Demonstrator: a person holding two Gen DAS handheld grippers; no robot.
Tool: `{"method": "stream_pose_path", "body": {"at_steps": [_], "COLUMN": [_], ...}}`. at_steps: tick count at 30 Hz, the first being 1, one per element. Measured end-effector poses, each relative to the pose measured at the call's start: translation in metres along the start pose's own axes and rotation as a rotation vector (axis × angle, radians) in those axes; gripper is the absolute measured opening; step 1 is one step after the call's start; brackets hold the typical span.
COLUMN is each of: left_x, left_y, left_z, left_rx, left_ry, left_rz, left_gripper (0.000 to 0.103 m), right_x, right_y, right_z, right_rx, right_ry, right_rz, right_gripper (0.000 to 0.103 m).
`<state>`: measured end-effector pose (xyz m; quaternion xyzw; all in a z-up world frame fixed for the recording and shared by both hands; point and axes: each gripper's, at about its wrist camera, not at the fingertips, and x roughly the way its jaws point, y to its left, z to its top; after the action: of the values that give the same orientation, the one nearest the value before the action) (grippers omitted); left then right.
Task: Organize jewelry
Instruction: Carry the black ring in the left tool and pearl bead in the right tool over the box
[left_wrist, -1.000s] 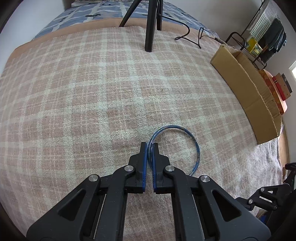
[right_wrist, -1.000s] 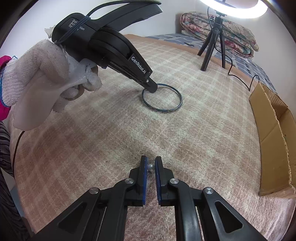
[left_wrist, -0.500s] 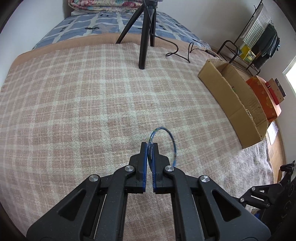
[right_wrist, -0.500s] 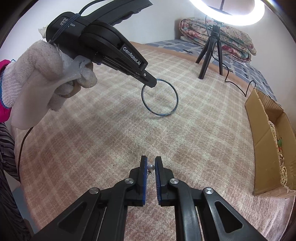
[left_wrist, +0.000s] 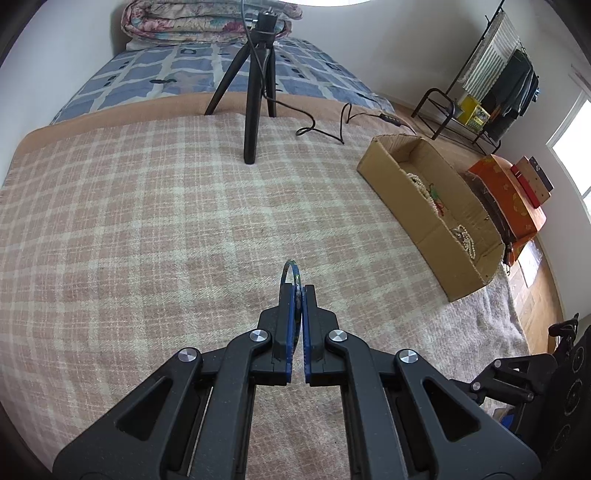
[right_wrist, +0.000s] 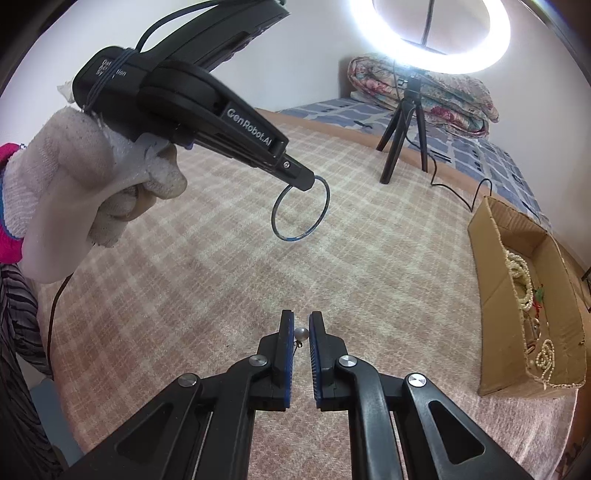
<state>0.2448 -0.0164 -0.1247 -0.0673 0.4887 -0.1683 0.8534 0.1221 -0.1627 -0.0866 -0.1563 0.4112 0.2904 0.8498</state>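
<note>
step: both claws loaded, hauling to box (right_wrist: 495, 295) | left claw (left_wrist: 299, 291) pinches bangle (right_wrist: 300, 208) by its rim, lifted off blanket (left_wrist: 147, 240) | my right claw (right_wrist: 301, 326) nips a pearl earring (right_wrist: 301, 334) | next: swing right, drop inside | tripod (left_wrist: 255, 107) ahead, clear of my path

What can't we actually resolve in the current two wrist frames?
- Blue bangle, left wrist view: seen edge-on; its lower part is hidden between the left gripper fingers.
- Pearl earring, right wrist view: too small to tell its hook or the contact with the right gripper pads.
- Cardboard box, both views: near wall hides part of the floor; pearl strands tangle, count unclear.
- Ring light: cut by the top edge.
</note>
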Motion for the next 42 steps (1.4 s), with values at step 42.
{"method": "stream_pose_path", "body": {"at_steps": [42], "left_x": [0.029], "left_y": [-0.170], "left_z": [0.129], "left_rx": [0.169], "left_ry": [-0.130], "left_rz": [-0.209], "left_gripper": [0.001], "right_x": [-0.074], "right_y": [-0.157], "right_z": [-0.008], "right_rx": [0.292], "right_ry": [-0.133], "right_rz": [-0.235], "right_gripper": [0.006]}}
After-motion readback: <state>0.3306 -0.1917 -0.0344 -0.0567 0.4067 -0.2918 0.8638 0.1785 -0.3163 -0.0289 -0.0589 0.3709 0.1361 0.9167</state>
